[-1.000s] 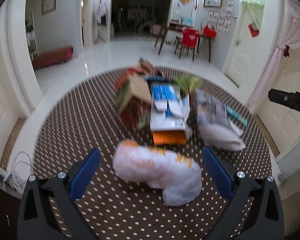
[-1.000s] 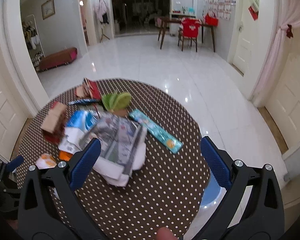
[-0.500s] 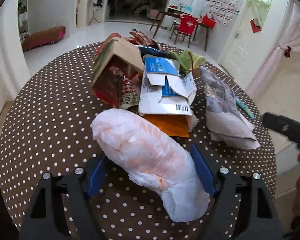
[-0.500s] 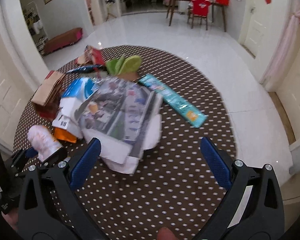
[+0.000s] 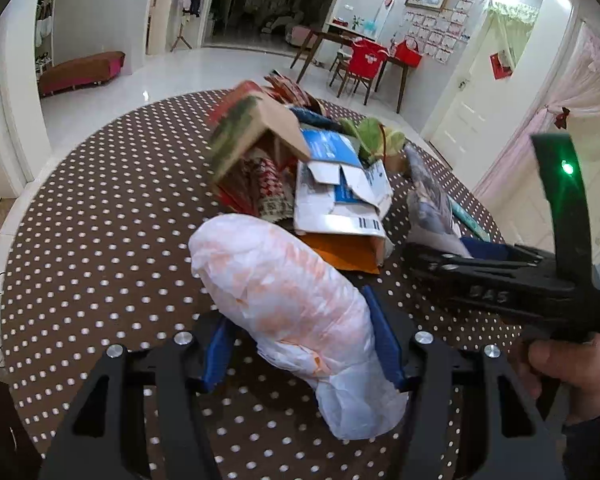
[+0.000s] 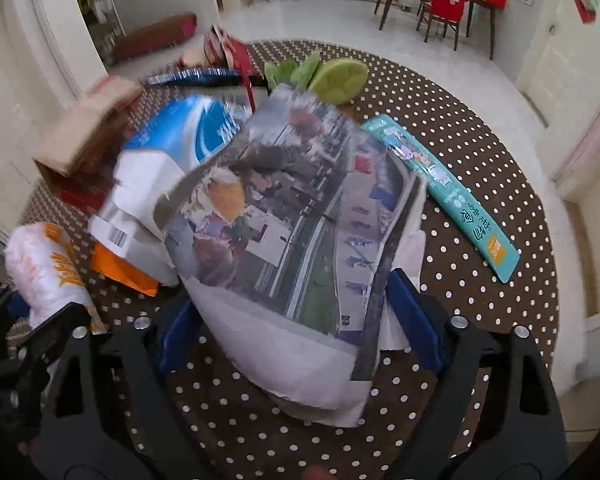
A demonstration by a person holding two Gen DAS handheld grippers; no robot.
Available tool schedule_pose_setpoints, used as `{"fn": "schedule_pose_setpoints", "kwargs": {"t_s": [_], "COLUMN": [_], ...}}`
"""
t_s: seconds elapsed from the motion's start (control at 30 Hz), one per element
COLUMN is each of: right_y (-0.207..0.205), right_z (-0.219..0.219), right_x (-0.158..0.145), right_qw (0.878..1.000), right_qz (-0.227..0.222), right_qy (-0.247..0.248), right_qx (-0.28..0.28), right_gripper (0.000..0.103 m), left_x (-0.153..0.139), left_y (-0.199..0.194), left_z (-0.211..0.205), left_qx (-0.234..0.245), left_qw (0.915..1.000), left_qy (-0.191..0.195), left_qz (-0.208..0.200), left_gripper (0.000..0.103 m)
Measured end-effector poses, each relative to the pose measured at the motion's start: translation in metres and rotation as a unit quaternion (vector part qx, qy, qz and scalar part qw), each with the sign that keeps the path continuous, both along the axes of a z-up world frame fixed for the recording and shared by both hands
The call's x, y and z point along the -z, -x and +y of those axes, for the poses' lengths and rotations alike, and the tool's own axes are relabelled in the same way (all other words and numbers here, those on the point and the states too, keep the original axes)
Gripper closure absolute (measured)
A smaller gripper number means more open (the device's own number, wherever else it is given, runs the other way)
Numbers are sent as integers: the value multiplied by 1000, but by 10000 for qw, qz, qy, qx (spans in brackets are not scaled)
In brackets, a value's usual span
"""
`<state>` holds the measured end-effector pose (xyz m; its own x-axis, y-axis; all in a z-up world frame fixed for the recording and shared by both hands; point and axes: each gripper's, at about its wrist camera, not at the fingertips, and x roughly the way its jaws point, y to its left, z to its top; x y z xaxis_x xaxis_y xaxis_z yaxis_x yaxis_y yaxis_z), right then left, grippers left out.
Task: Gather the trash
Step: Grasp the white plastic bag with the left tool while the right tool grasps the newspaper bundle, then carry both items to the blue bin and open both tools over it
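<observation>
My left gripper (image 5: 300,336) is clamped on the white and orange crumpled bag (image 5: 292,300), its blue pads pressed against both sides of the bundle, which runs out ahead of the fingers and also sags back toward me past the right pad. My right gripper (image 6: 300,332) sits around the newspaper-wrapped bundle (image 6: 296,240): the blue pads (image 6: 414,320) lie right against its white lower part on either side, though whether they actually squeeze it I cannot tell (the paper bulges over both pads and hides the contact).

Both bundles are over the brown polka-dot tablecloth (image 5: 100,220). Ahead of the left gripper, just past the bag, lies a torn blue and white carton (image 5: 340,192) with an orange sheet (image 5: 340,250) under its near edge, and to its left a brown cardboard box (image 5: 256,136) tilted on the heap. From the right gripper's side, the same carton lies to the left of the newspaper bundle, touching it, and a long teal packet (image 6: 444,196) lies flat on the cloth to the right, just beside the bundle. Beyond the bundle are some green leaves (image 6: 324,76). My right hand (image 5: 568,372) shows at the right edge of the left camera's view, wrapped around its black handle.
</observation>
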<state>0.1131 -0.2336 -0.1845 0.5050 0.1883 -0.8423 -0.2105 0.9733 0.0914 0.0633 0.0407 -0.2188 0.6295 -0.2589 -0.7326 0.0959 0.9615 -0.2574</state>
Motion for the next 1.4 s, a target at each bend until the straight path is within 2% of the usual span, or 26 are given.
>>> {"fn": "schedule_pose_setpoints", "kwargs": {"t_s": [0.07,0.1,0.13,0.2,0.23,0.4,0.7,0.83,0.97,1.1,1.2,1.33,1.37,1.4], "right_y": [5,8,10,15,17,29,58,68,72,69,61,42,38,35], "right_z": [-11,-18,-23,-44,-53,-76,-90,-122,-184,-253,-296,-340,-351,-360], "right_x": [-4,-6,-7,-9,-10,-14,-38,-57,-63,-33,12,79,93,106], "right_qw": [9997,9996,9994,9969,9953,9928,9902,9889,9879,9839,9798,9685,9641,9600], "right_qz": [-35,-36,-38,34,60,-6,-437,-667,-725,-302,269,1001,1120,1217], "right_qy": [-224,-293,-332,-776,-953,-1194,-1293,-1321,-1272,-1280,-1188,-1248,-1381,-1451], "right_qx": [-39,-2,52,132,153,46,-305,-88,516,1208,1586,1909,1971,2060], "right_gripper": [43,74,81,84,84,84,84,84,84,84,84,81,79,68], "left_x": [-3,-4,-5,-10,-12,-21,-39,-53,-64,-66,-61,-55,-53,-50], "left_y": [4,5,7,10,11,10,12,7,0,-9,-13,-21,-25,-28], "left_z": [4,4,3,-2,-3,-17,-39,-62,-99,-139,-169,-202,-213,-222], "left_qx": [-24,-12,10,86,110,236,473,727,1108,1469,1740,2064,2154,2232], "left_qw": [10000,10000,10000,9999,9998,9994,9978,9954,9910,9862,9818,9759,9741,9726], "left_qy": [26,30,29,8,12,65,34,33,51,70,45,-15,-43,-75], "left_qz": [-21,-29,-42,-126,-152,-246,-472,-619,-744,-766,-763,-709,-684,-649], "left_gripper": [43,43,43,43,43,43,44,44,44,44,44,44,44,44]}}
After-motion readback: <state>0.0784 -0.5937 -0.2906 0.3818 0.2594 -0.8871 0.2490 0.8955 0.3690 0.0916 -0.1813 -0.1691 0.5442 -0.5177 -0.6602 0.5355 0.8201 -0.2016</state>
